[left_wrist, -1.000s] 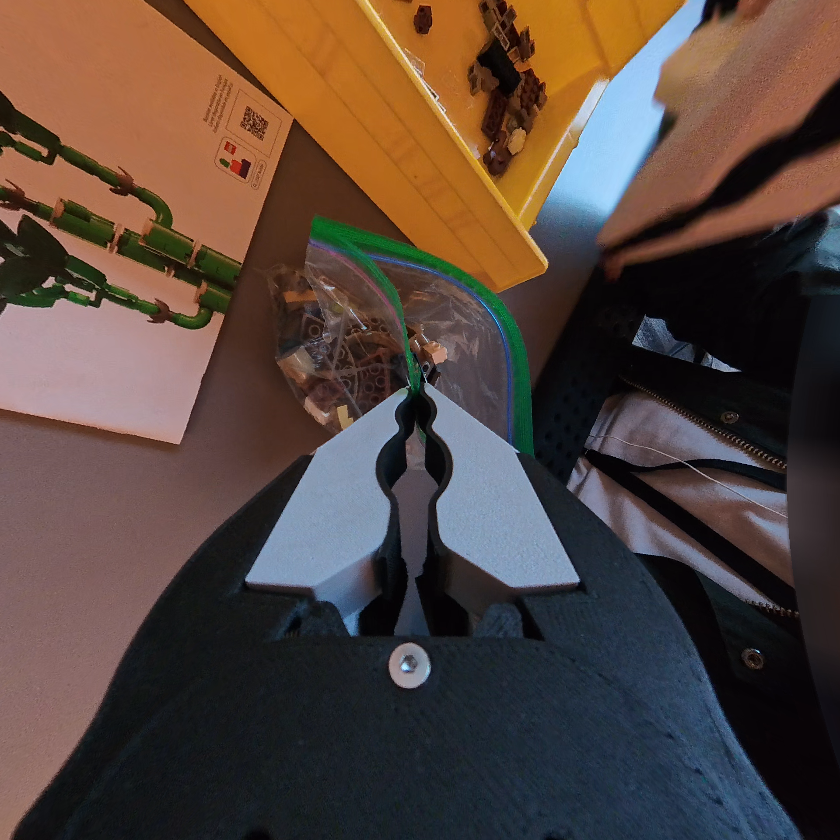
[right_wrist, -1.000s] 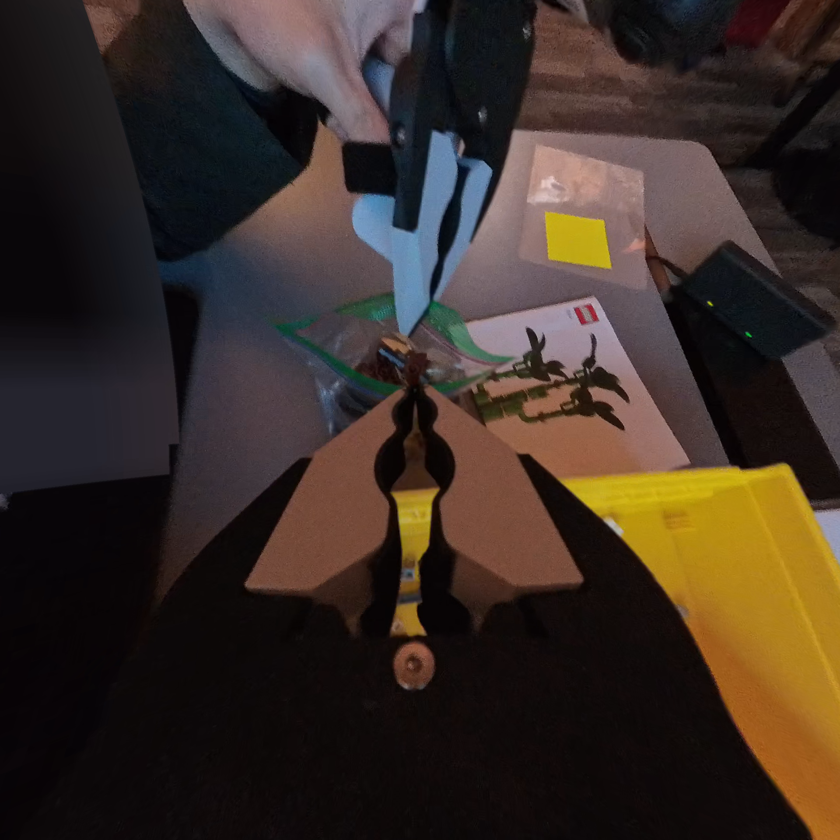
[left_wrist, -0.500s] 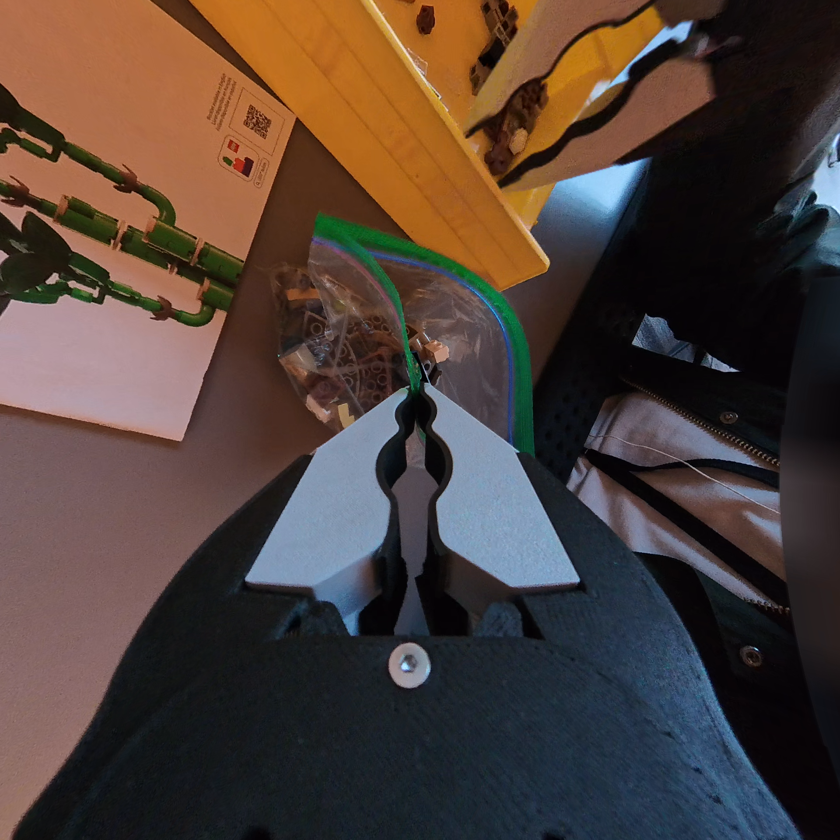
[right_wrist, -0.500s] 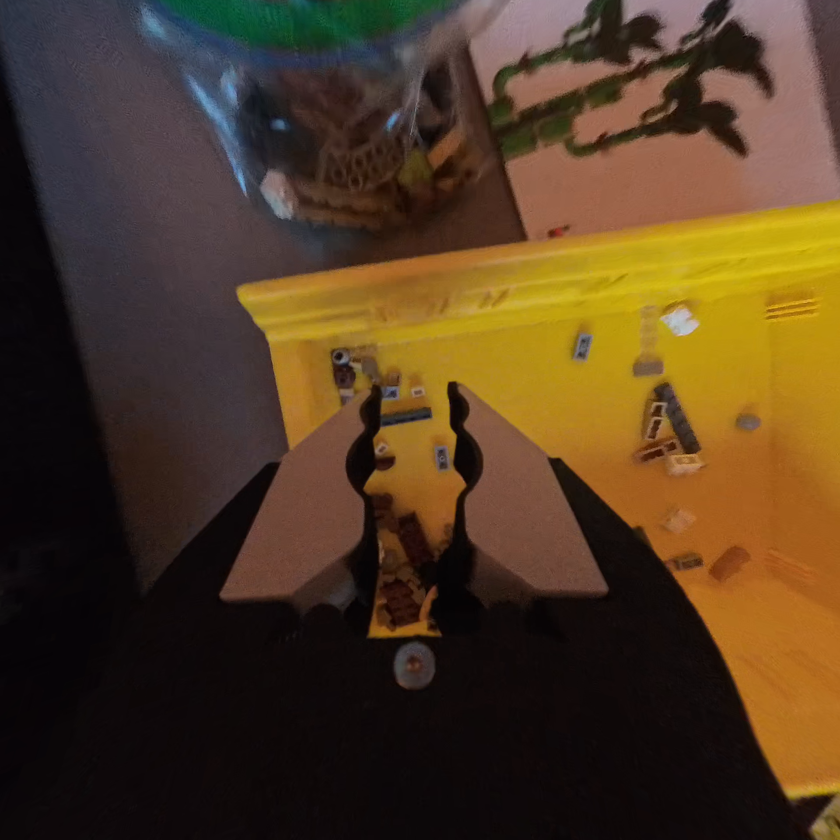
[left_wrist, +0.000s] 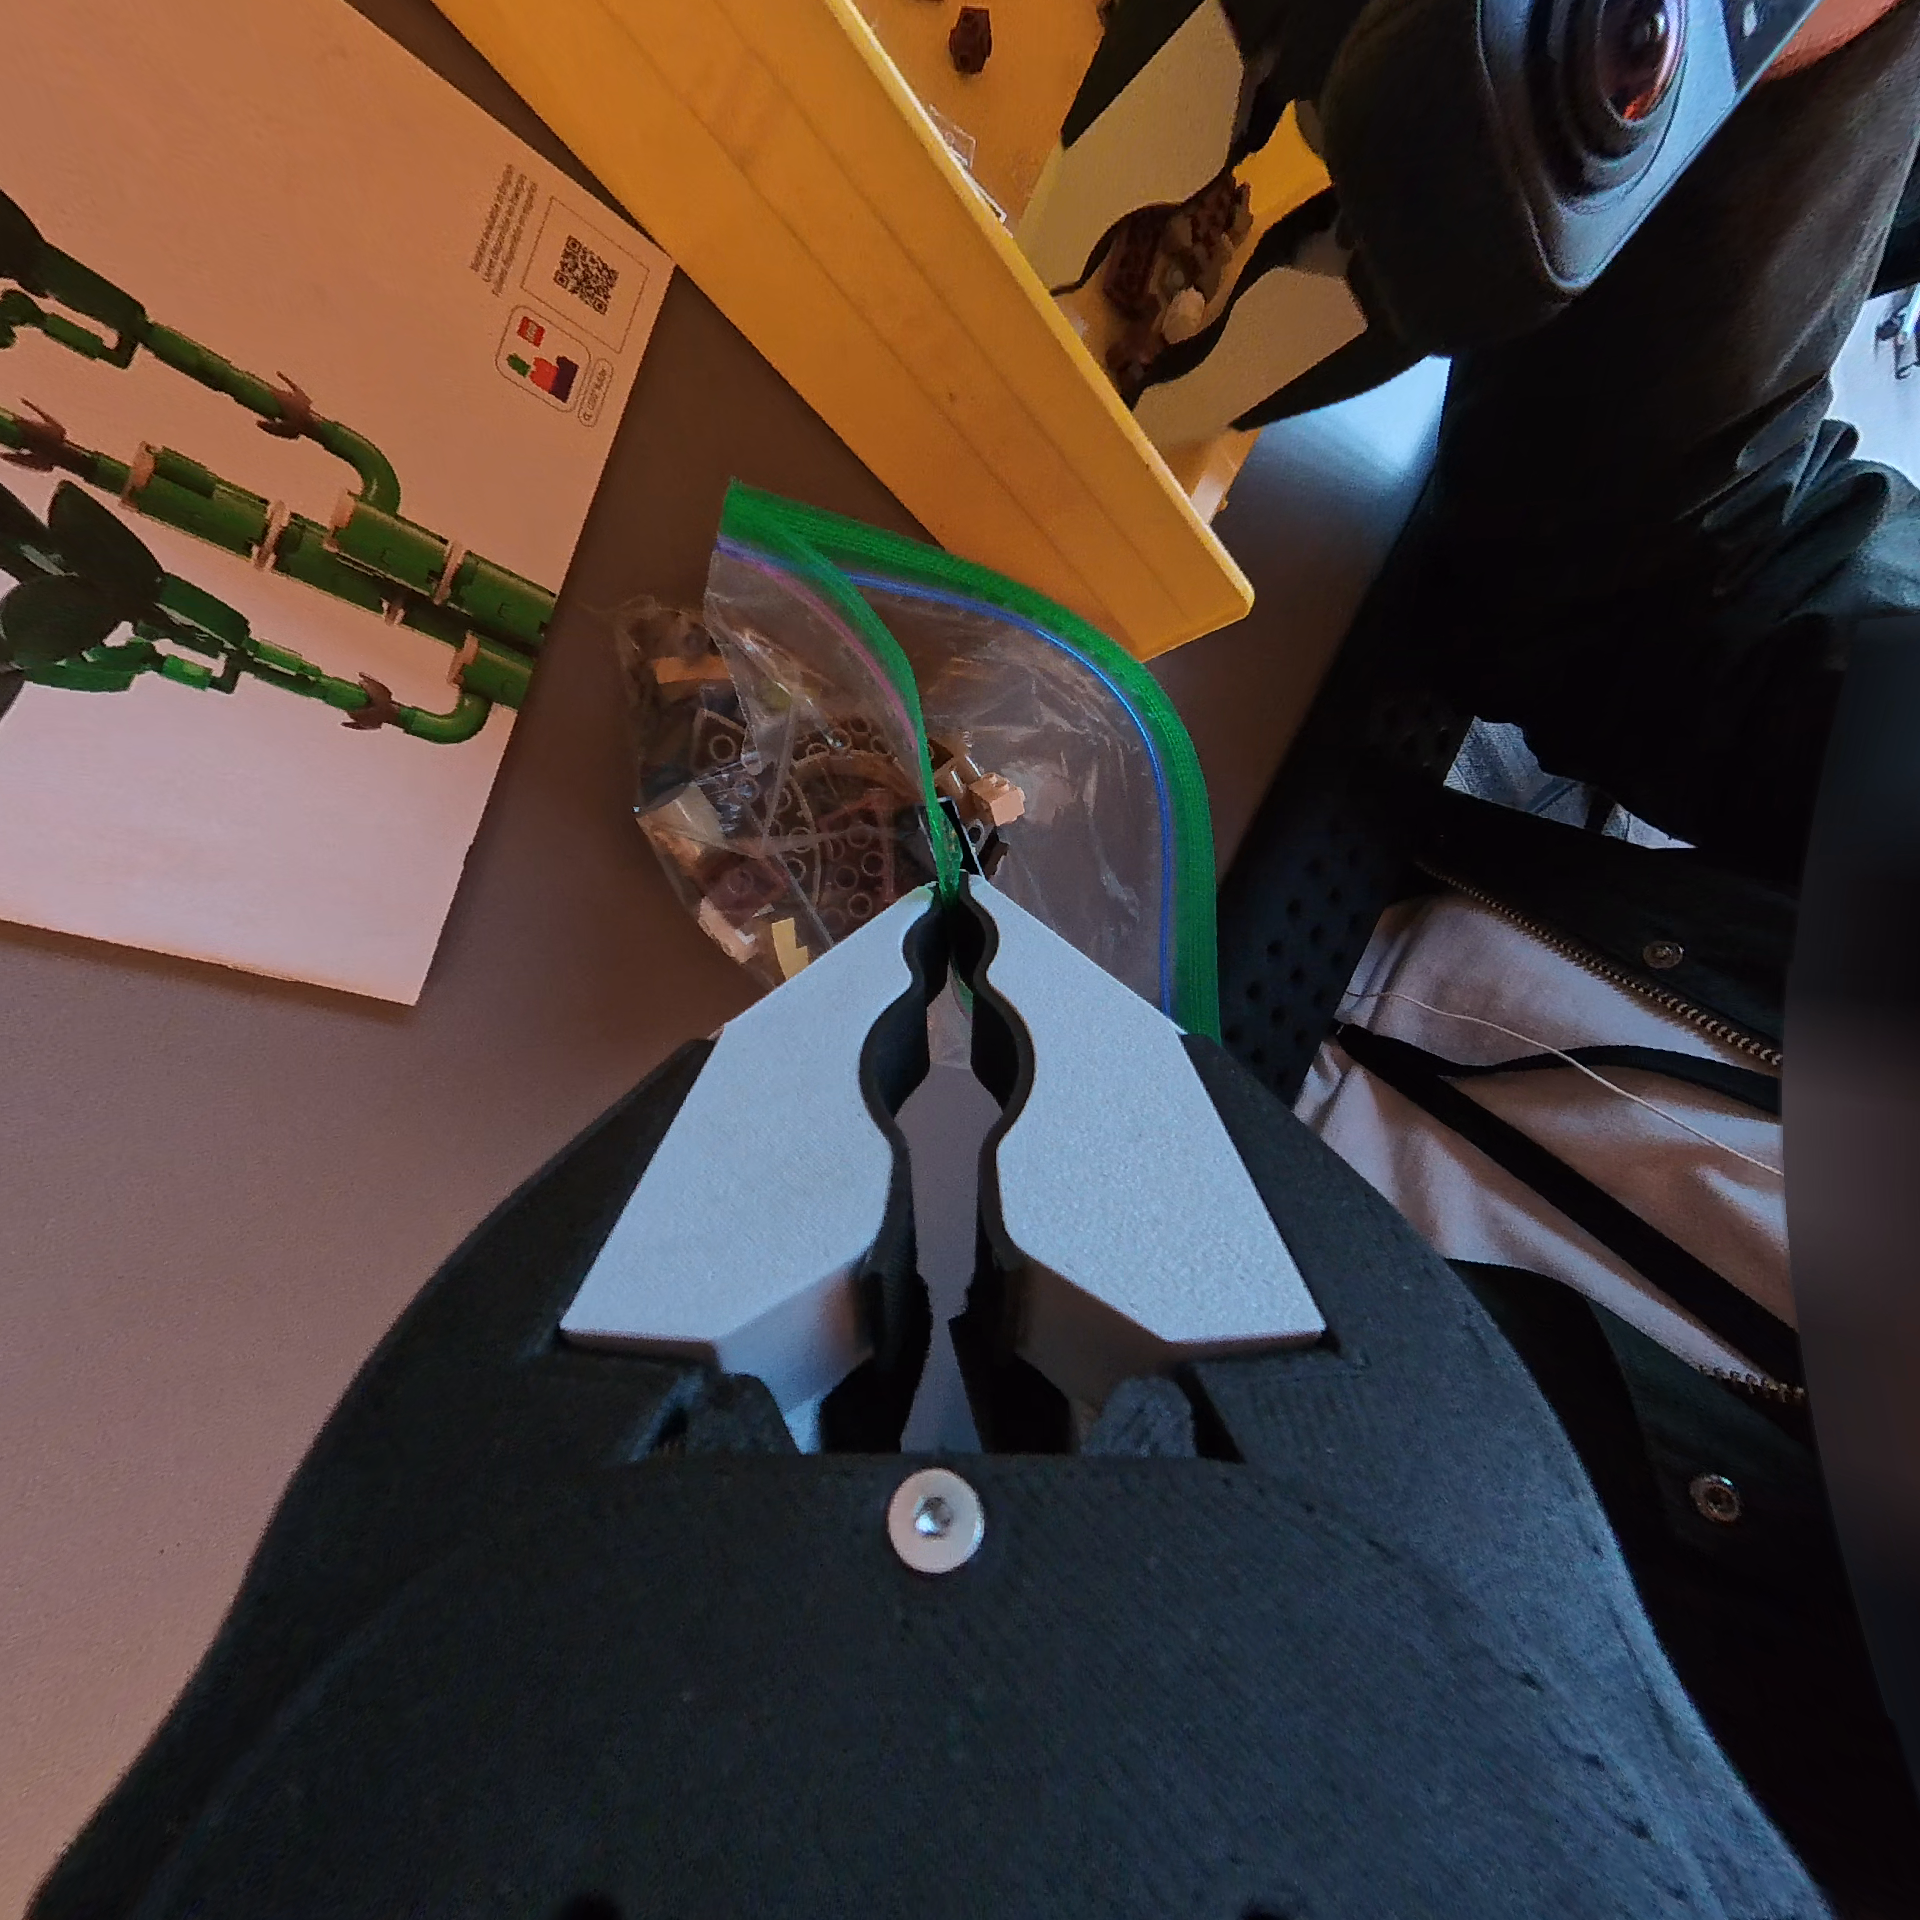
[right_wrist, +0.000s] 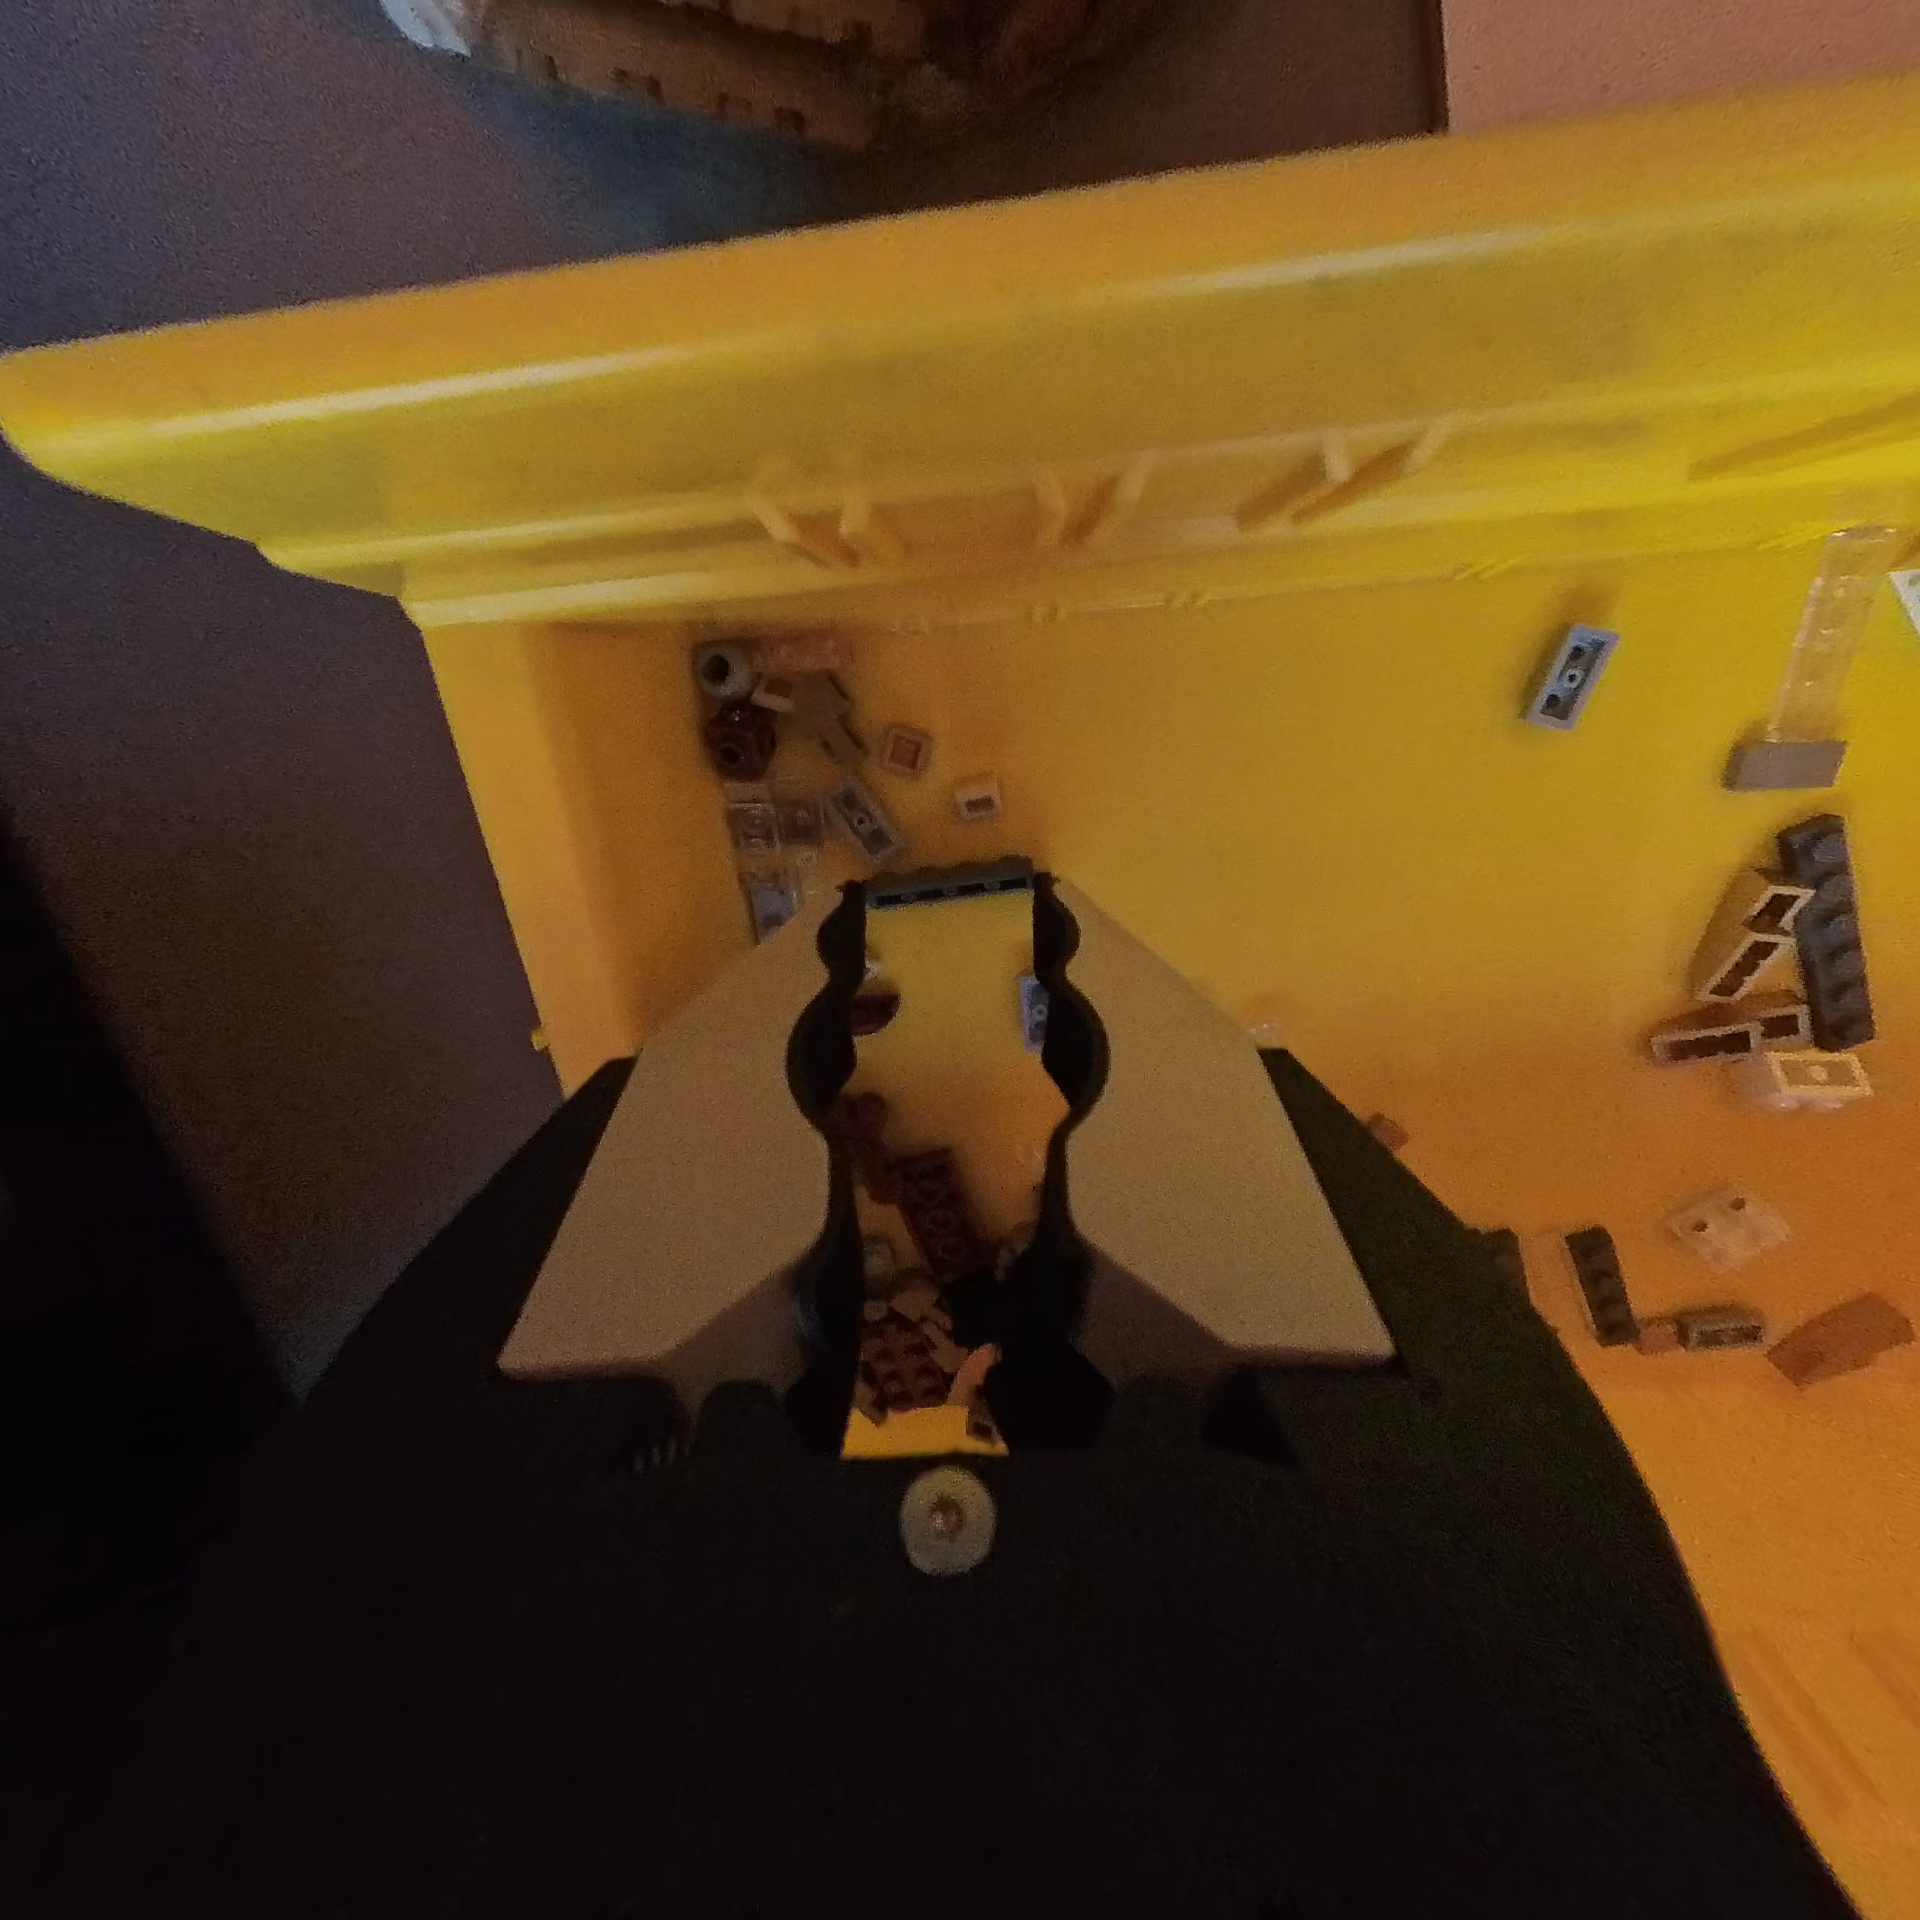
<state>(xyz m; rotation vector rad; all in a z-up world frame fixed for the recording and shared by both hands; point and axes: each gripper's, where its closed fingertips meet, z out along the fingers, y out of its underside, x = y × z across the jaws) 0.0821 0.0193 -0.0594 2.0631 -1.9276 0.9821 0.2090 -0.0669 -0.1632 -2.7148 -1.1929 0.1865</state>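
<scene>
Two grippers, zip bag and yellow bin on a grey worktop (left_wrist: 260, 1195).

A printed booklet (left_wrist: 291, 582) with green stems is laid at 10 o'clock in the left wrist view. The left gripper (left_wrist: 951, 894) is clamped together on the green-edged rim of a clear zip bag (left_wrist: 1049, 748) filled with small bricks. A yellow bin (left_wrist: 831, 260) is set at 12 o'clock, just beside the bag. The right gripper (right_wrist: 948, 894) is held apart inside the bin, above loose brown bricks (right_wrist: 935, 1205); nothing is gripped.

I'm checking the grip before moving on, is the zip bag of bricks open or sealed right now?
Open. The zip bag's green edges curve apart, and the left gripper pinches one.
</scene>
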